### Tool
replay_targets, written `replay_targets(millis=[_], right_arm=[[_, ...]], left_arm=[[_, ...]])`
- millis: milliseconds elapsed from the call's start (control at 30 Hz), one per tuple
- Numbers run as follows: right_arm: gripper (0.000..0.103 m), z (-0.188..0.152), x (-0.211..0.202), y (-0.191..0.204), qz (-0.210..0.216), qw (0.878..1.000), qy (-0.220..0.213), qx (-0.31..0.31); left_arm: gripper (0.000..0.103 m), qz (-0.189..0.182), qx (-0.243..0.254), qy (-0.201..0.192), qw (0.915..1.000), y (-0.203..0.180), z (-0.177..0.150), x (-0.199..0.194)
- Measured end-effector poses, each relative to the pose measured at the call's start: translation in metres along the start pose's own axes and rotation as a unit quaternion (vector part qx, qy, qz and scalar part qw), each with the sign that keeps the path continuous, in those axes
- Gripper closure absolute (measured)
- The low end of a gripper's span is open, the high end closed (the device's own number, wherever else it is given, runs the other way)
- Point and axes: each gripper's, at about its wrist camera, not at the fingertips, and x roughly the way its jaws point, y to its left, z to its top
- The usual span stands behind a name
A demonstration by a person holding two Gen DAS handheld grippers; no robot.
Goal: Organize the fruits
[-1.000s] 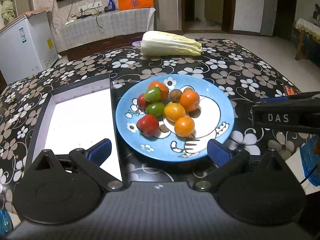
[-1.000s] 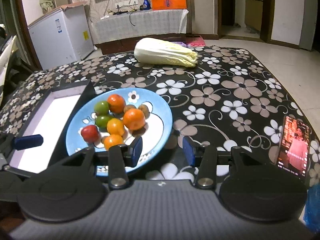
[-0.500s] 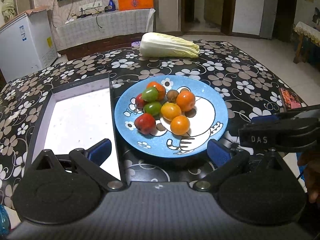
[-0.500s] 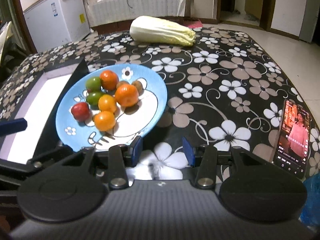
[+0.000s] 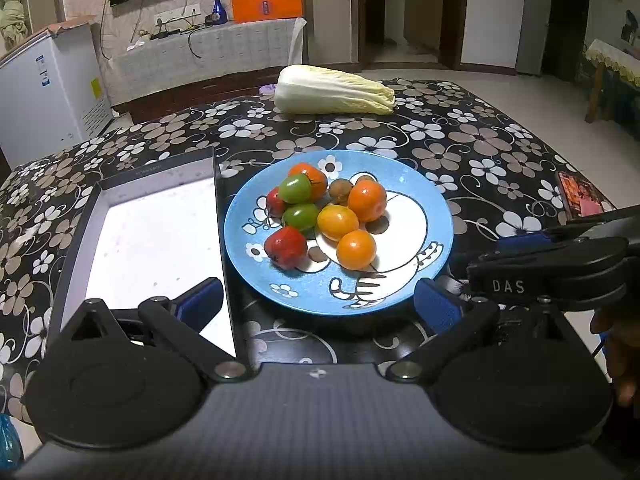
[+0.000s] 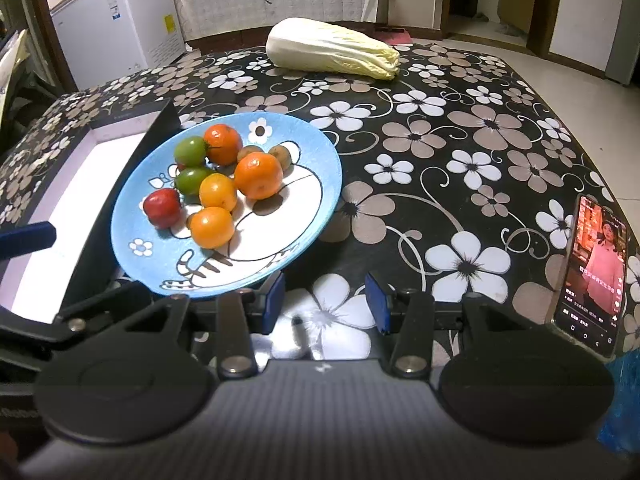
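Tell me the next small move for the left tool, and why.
Probably ease the left tool forward toward the red fruit: its fingers are wide open and empty, that fruit sits nearest on the blue plate, and the white-lined box beside it holds nothing yet.

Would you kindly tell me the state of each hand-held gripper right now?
Left hand-held gripper: open wide, holding nothing, at the near rim of the blue plate.
Right hand-held gripper: open, empty.

Glossy glazed plate [image 5: 434, 216]; shiny floral tablecloth [image 6: 460, 128]; matt white tray [image 5: 156, 240].
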Motion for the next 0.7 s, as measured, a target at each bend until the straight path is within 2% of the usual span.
replay_targets(millis=[700], right_arm=[[0.056, 0.0006, -0.0004, -0.0035, -0.006, 1.0, -0.004, 0.008]], left_arm=[[0.0, -0.002, 0.001, 0.001, 1.0, -0.0005, 0.0, 0.0004]])
